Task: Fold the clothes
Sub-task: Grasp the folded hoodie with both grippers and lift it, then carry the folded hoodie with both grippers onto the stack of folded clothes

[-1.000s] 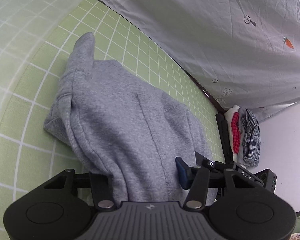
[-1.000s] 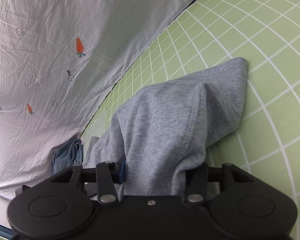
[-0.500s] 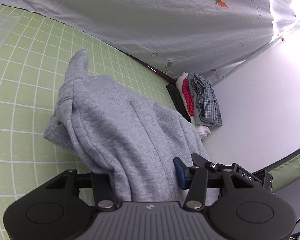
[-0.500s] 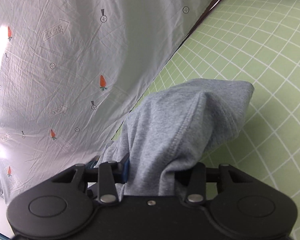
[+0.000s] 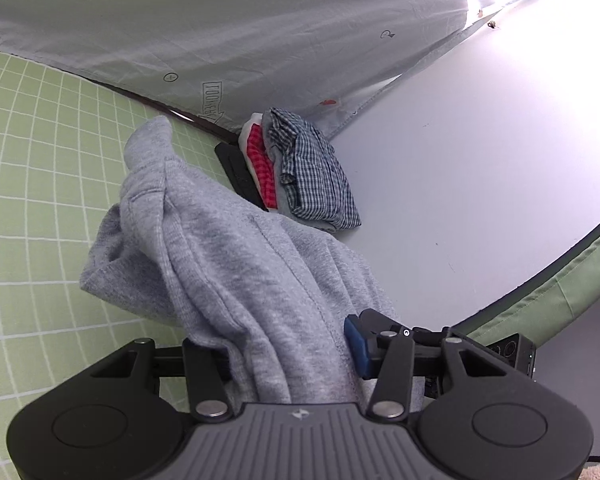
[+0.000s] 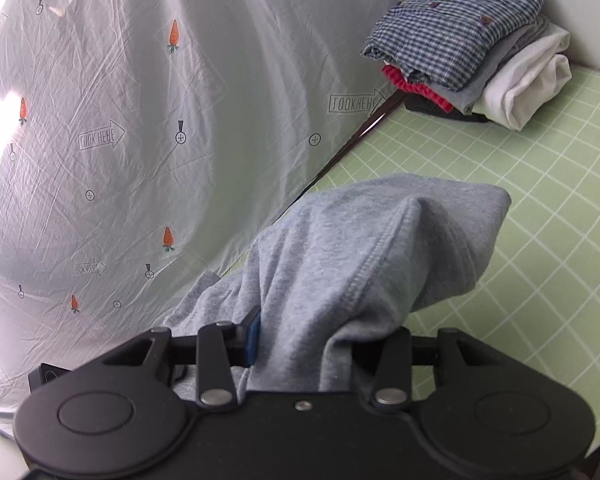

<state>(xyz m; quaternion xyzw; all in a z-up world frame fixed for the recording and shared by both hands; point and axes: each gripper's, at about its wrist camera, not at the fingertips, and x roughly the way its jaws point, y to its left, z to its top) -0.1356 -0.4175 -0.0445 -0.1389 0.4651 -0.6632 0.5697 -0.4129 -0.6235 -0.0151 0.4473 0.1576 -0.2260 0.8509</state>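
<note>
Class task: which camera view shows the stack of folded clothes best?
The right wrist view: the stack of folded clothes lies open to it, with the checked shirt on top and white, grey and red layers under it. The left wrist view shows the stack smaller, its near end behind the grey garment.

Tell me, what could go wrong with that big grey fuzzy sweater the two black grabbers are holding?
1. The thick grey fleece sweater is bunched between the left gripper and the right gripper; a layer could slip out.
2. Its loose end hangs crumpled over the green grid mat, so it may land creased.
3. The stack of folded clothes sits close; a swing could topple it.
</note>
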